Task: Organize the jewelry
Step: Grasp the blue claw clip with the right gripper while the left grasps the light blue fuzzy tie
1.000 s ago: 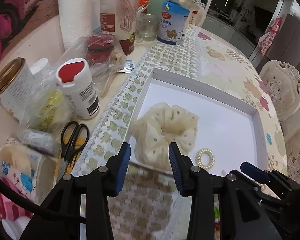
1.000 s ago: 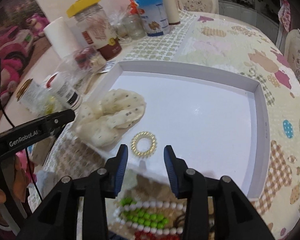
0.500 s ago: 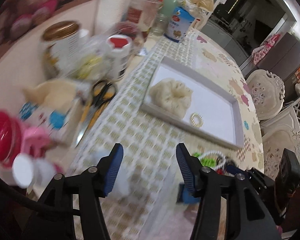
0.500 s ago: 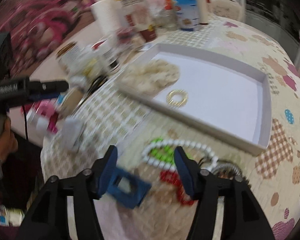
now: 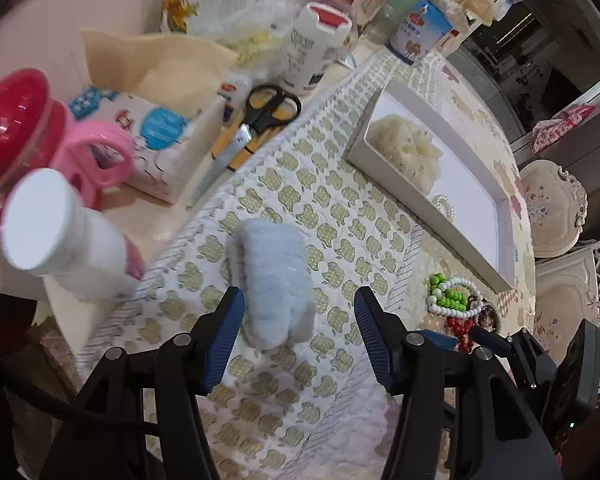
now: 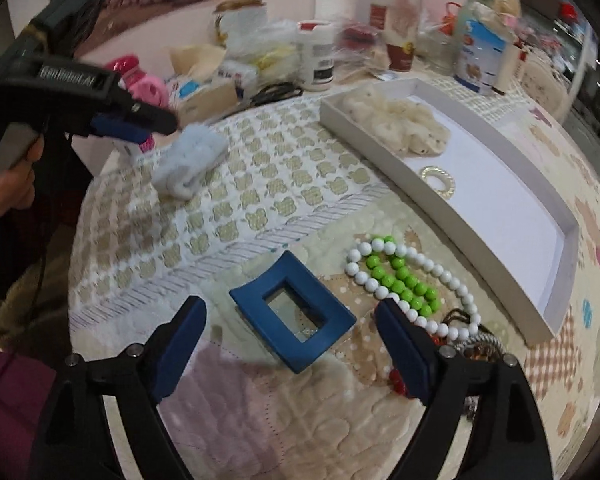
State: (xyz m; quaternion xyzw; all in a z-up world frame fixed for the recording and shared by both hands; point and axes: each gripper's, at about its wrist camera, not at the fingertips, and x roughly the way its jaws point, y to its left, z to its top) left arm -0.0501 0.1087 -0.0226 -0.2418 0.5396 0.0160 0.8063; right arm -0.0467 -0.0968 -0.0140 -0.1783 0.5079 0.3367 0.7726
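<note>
A: Left gripper [image 5: 298, 316]?
B: Jaws apart, straddling the pale blue fluffy scrunchie [image 5: 274, 280].
A: Right gripper [image 6: 290, 346]?
B: Jaws apart; blue rectangular hair claw [image 6: 294, 316] lies between them, white tray [image 6: 556, 320] ahead-right.

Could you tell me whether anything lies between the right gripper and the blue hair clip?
Nothing visible does. The right gripper is open, its jaws standing either side of the blue hair clip, which lies alone on bare tablecloth. The bead necklaces lie off to the right.
</note>
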